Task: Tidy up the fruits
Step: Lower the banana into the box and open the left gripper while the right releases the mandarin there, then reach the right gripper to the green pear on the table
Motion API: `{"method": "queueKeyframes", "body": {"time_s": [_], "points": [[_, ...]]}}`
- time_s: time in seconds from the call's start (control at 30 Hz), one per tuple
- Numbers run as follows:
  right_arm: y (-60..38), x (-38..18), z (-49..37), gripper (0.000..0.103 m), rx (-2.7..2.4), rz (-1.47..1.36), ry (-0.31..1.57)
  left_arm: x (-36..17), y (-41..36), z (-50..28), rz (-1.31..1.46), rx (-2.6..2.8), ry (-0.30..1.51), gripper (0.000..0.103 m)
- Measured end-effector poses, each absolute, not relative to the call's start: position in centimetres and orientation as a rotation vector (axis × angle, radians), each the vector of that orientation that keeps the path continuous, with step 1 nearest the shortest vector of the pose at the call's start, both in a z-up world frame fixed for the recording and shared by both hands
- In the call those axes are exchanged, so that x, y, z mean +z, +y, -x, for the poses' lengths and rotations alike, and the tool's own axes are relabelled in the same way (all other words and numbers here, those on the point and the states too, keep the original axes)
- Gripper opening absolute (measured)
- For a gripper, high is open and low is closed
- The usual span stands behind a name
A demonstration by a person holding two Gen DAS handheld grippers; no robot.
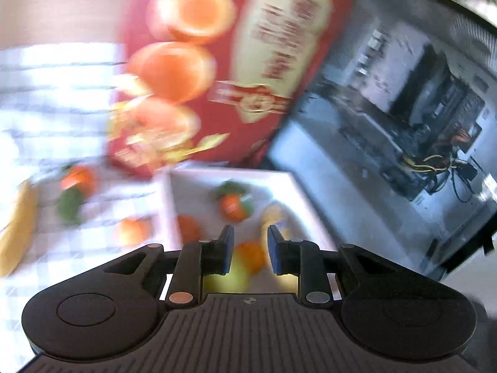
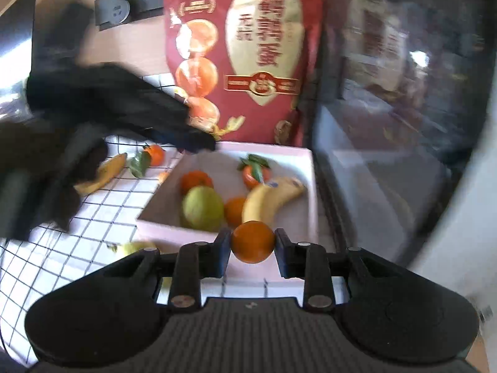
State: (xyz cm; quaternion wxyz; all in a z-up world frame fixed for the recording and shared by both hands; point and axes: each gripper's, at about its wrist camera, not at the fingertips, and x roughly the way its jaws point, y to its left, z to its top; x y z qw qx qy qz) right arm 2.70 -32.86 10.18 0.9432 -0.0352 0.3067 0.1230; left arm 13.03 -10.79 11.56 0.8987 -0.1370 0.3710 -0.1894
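Observation:
A white tray sits on the checked cloth and holds a green pear, a banana, a leafy tangerine and two more oranges. My right gripper is shut on an orange just above the tray's near rim. My left gripper is open and empty above the tray; its view is blurred. It also shows in the right wrist view as a dark blur over the tray's far left corner. A banana and a leafy tangerine lie on the cloth left of the tray.
A red snack bag with printed oranges stands behind the tray. A glass-sided case stands right of the tray. A yellow-green fruit lies on the cloth near my right gripper. Another orange lies left of the tray.

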Motion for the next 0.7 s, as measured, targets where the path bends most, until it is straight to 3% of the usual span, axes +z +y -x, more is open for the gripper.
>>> {"method": "queueKeyframes", "body": {"time_s": [0.33, 0.6, 0.7], "points": [[-28.5, 7.3, -10.3, 0.029, 0.26, 0.123, 0.717, 6.7, 1.0, -4.3, 0.372, -0.023, 0.933, 0.027], [-27.3, 6.8, -10.7, 0.032, 0.24, 0.156, 0.749, 4.9, 3.3, -2.6, 0.414, 0.047, 1.015, 0.027], [-27.0, 6.8, -11.0, 0.038, 0.228, 0.14, 0.769, 4.9, 3.1, -2.1, 0.382, 0.034, 1.027, 0.027]]}}
